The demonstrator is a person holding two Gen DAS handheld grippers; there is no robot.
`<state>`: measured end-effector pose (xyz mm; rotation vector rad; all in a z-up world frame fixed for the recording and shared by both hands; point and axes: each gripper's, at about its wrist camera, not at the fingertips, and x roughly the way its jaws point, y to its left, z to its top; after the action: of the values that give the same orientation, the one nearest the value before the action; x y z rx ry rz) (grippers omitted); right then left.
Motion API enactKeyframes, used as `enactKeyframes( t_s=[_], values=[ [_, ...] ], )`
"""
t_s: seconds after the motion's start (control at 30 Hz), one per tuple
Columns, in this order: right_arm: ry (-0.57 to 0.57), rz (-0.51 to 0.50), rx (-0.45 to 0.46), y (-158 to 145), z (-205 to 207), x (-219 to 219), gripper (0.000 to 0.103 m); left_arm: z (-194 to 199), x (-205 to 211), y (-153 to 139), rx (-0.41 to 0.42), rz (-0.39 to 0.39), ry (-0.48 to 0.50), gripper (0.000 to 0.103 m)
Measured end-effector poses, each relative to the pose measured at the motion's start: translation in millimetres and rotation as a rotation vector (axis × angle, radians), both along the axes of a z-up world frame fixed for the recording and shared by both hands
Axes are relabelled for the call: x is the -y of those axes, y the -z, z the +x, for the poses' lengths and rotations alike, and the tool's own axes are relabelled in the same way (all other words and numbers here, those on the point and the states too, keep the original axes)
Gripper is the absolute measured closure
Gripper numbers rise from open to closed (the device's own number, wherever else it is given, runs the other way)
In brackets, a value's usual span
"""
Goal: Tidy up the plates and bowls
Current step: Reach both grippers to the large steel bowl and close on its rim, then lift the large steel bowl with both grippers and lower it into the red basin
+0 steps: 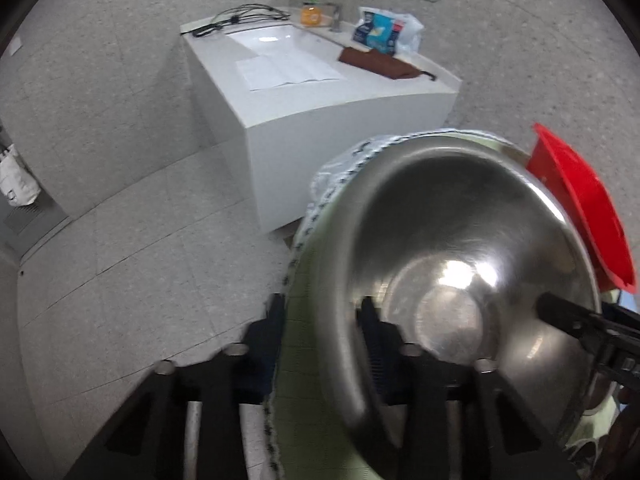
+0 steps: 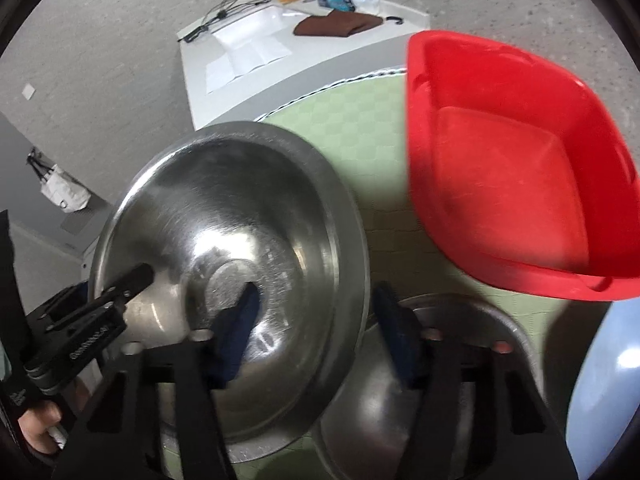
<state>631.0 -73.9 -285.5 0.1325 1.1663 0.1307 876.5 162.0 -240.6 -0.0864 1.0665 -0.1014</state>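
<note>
A steel bowl [image 1: 460, 280] [image 2: 232, 240] is held tilted above the green-clothed table [image 2: 360, 128], gripped on opposite rims by both grippers. My left gripper [image 1: 320, 312] is shut on its left rim, one finger inside and one outside. My right gripper [image 2: 316, 312] is shut on its right rim and shows in the left wrist view [image 1: 576, 320]. A second steel bowl [image 2: 380, 420] sits below on the table. A red square basin [image 2: 520, 160] [image 1: 580, 200] stands beyond it.
A pale blue dish [image 2: 604, 392] lies at the right edge. A white counter [image 1: 340, 92] with a sink, cables, brown cloth [image 1: 380, 62] and a bag stands behind the table. A white bag [image 1: 12, 176] hangs at the left wall.
</note>
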Motion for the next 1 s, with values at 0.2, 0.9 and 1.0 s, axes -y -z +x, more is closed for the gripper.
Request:
enactKeyframes(
  t_s=[0.2, 0.9, 1.0],
  values=[
    [-0.028, 0.033, 0.016, -4.6, -5.8, -2.9, 0.068, 0.6, -3.9, -4.3, 0.047, 0.007, 0.017, 0.089],
    [0.067, 0.085, 0.287, -130.5, -21.5, 81.4, 0.072, -40.6, 83.1, -102.4, 0.330, -0.047, 0.211, 0.091],
    [0.127, 0.061, 0.277, -129.6, -14.4, 115.9, 0.072, -22.7, 119.8, -92.1, 0.303, -0.049, 0.272, 0.091]
  ],
)
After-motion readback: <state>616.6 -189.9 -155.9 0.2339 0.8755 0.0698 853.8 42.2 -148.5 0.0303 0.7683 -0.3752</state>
